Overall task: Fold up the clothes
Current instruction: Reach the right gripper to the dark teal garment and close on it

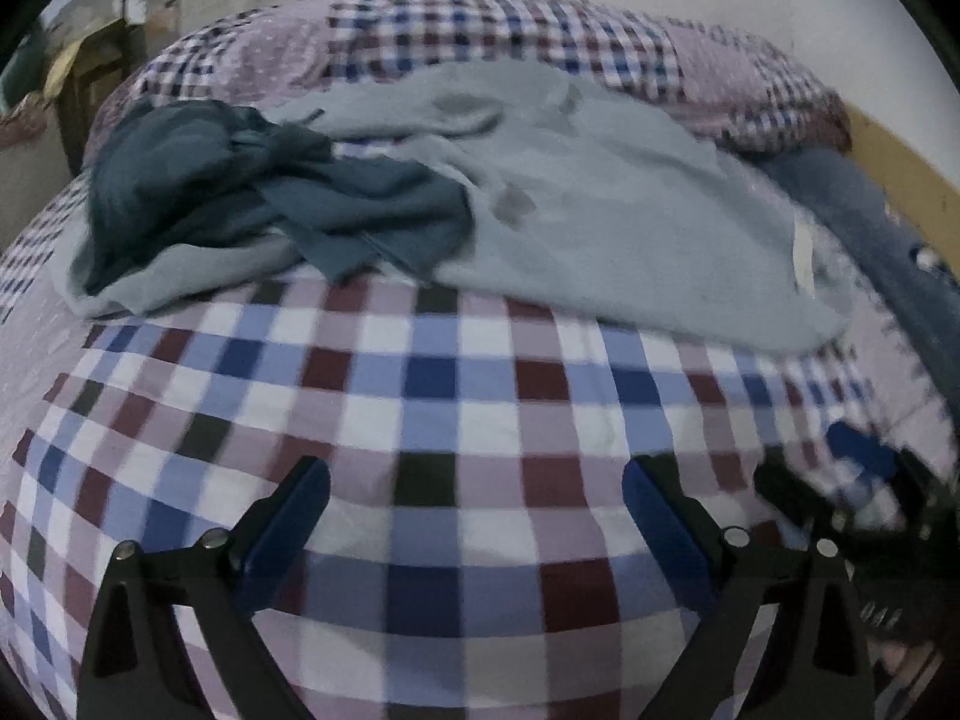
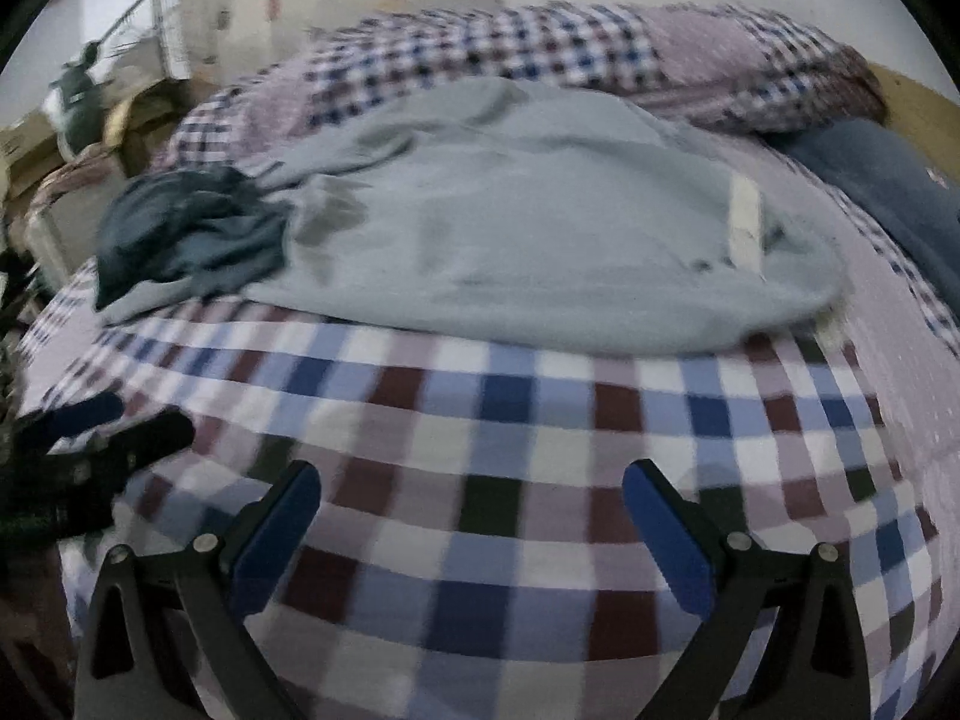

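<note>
Two garments lie heaped on the checked bedspread [image 1: 456, 384], well ahead of both tools. Pale grey top [image 1: 600, 210] is spread wide; dark teal piece [image 1: 252, 198] is bunched on its left edge, overlapping it. Left gripper [image 1: 477, 516] and right gripper [image 2: 471, 516] both hover over bare bedspread, jaws spread wide, holding nothing.

Risks, as I judge them: a pinch at the overlap could catch both fabrics and drag them together. A low approach could snag the bedspread itself. Folding the grey top with the teal piece on it would trap a lump. Frames are blurred, so hems are hard to place.
</note>
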Demonstrator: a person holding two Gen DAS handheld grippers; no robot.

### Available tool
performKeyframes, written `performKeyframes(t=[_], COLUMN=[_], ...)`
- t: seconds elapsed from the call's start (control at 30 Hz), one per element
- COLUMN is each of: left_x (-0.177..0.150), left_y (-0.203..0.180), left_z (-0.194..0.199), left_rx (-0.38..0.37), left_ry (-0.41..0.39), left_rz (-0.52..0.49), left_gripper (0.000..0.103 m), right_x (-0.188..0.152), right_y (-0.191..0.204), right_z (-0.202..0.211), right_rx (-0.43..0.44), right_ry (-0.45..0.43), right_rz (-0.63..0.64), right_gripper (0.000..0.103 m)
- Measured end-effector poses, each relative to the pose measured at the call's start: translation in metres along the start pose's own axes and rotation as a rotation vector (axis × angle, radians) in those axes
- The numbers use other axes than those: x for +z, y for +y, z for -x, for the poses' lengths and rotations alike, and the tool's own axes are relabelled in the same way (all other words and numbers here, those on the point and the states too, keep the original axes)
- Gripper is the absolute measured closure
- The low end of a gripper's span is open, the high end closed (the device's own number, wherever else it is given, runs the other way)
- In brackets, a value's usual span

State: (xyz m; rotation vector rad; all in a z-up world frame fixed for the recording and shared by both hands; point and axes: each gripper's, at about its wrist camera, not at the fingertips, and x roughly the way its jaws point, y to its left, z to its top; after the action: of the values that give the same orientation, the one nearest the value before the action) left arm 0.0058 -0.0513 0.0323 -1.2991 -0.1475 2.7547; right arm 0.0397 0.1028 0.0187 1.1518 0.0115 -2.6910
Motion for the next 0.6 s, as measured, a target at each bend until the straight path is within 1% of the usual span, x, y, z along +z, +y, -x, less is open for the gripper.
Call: performKeyframes(t=[0.1, 0.2, 0.27, 0.3, 0.37, 0.4, 0.5, 0.53, 0.6], left_x=[0.010, 0.019, 0.025, 0.027, 0.033, 0.035, 0.039, 0.041, 0.042], left_y=[0.020, 0.046, 0.068, 0.079, 0.102, 0.113, 0.137, 0.142, 0.154], left_z=[0.017, 0.034, 0.042, 0.045, 0.051, 0.055, 0.064, 0.064, 0.067], left_rx=[0.009, 0.015, 0.018, 0.019, 0.021, 0.023, 0.018, 0.016, 0.011], left_ry=[-0.079, -0.154, -0.182, -0.191, -0.209, -0.222, -0.252, -0.254, -0.262], left_rz=[0.043, 0.099, 0.149, 0.176, 0.230, 0.255, 0.294, 0.302, 0.323], left_gripper=[0.005, 0.005, 0.005, 0.005, 0.005, 0.005, 0.005, 0.005, 0.005], right_x=[0.007, 0.021, 0.032, 0.038, 0.051, 0.057, 0.072, 0.076, 0.084], right_y=[0.019, 0.041, 0.057, 0.065, 0.082, 0.091, 0.116, 0.123, 0.138], right_z=[0.005, 0.002, 0.000, -0.003, -0.012, -0.017, -0.034, -0.040, -0.053], right_rx=[0.029, 0.071, 0.103, 0.115, 0.147, 0.160, 0.183, 0.188, 0.194], right_ry=[-0.030, -0.051, -0.064, -0.069, -0.071, -0.069, -0.055, -0.051, -0.044], right_rz=[0.057, 0.110, 0.147, 0.162, 0.199, 0.220, 0.284, 0.302, 0.342], right_gripper=[0.000, 0.000, 0.002, 0.005, 0.014, 0.021, 0.034, 0.036, 0.038])
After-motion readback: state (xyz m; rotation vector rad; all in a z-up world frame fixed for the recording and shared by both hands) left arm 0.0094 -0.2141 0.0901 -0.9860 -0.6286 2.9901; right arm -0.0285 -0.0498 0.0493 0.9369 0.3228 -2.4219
